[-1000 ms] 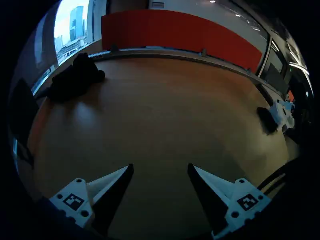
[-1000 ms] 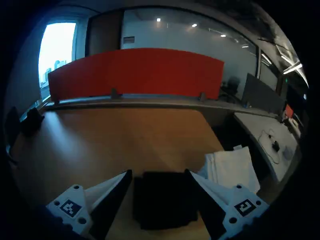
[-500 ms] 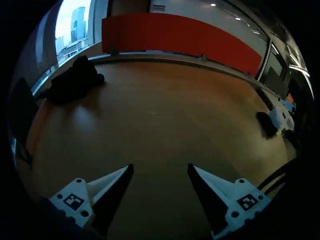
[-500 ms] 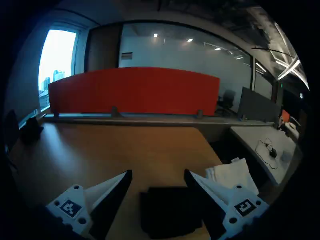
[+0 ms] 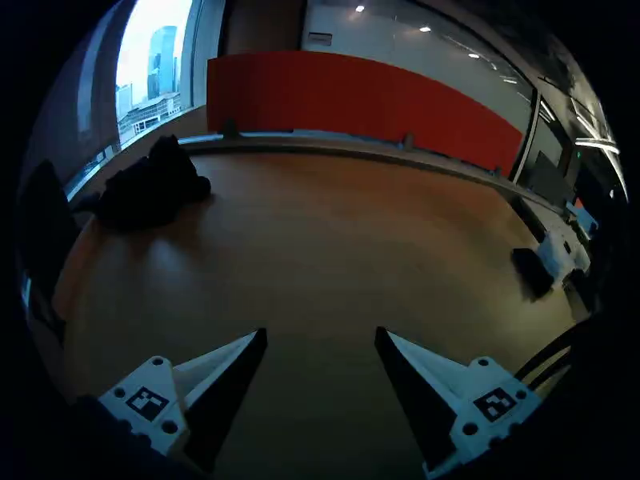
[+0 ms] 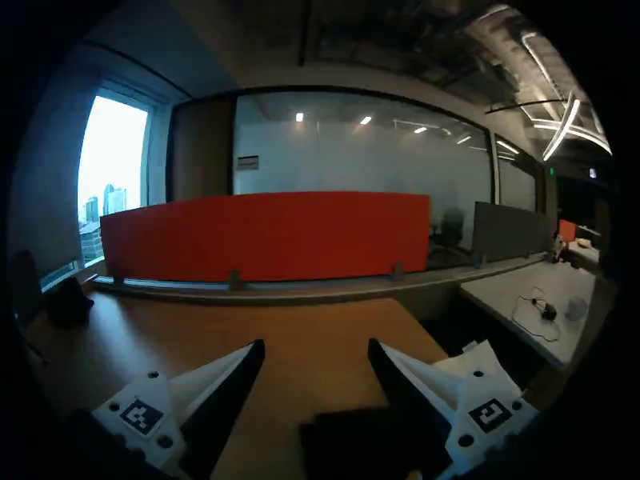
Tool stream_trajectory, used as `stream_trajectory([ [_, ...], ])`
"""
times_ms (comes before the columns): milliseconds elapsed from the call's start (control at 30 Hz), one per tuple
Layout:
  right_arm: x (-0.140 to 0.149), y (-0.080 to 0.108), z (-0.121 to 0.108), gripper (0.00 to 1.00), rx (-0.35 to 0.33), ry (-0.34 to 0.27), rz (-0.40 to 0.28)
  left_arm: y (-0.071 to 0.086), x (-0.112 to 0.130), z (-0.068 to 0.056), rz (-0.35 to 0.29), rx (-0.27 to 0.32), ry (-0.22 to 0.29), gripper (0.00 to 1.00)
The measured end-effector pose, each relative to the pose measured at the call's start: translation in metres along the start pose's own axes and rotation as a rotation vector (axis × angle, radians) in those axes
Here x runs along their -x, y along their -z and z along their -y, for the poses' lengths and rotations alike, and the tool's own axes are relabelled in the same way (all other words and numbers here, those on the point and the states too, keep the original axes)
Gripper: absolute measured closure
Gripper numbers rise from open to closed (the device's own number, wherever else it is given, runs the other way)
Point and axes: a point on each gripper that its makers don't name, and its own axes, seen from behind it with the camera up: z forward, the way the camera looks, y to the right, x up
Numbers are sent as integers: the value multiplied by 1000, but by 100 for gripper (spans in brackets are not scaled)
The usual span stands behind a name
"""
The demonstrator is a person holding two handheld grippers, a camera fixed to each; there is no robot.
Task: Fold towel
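The left hand-held gripper (image 5: 318,332) points level and slightly down across the table (image 5: 320,232). Its two white, wedge-shaped fingers with black inner faces stand wide apart, with nothing between them. The right hand-held gripper (image 6: 314,344) is tipped up toward the room, its fingers equally wide and also empty.

In the right gripper view the towel (image 6: 376,440), black, flat and folded to a rectangle, lies on the table at the bottom of the frame, below and between the fingers. A white cloth (image 6: 472,360) with a crisp folded edge sits just beside it, partly behind the finger at lower right. In the left gripper view both appear small at the right edge.

The table top is smooth, glossy orange-brown wood. A soft, dark, lumpy heap (image 5: 152,188) rests at the upper left in the left gripper view. A curved red screen (image 6: 264,236) runs along the table's far edge.
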Motion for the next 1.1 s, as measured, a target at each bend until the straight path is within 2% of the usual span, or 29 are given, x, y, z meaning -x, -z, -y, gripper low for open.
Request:
stream_trajectory([
  [133,-7,1,11,0,-12,10,-12,-2,-25,2,-78,2,20,0],
  [300,-17,3,27,0,-31,16,-33,1,-67,9,-212,-9,38,0],
  [567,-31,7,54,0,-53,12,-64,9,-124,22,-388,-38,20,0],
  [800,-43,9,82,0,-70,24,-90,12,-155,32,-463,-56,18,0],
  [1100,-55,10,122,0,-93,6,-119,16,-186,26,-534,-44,-17,0],
])
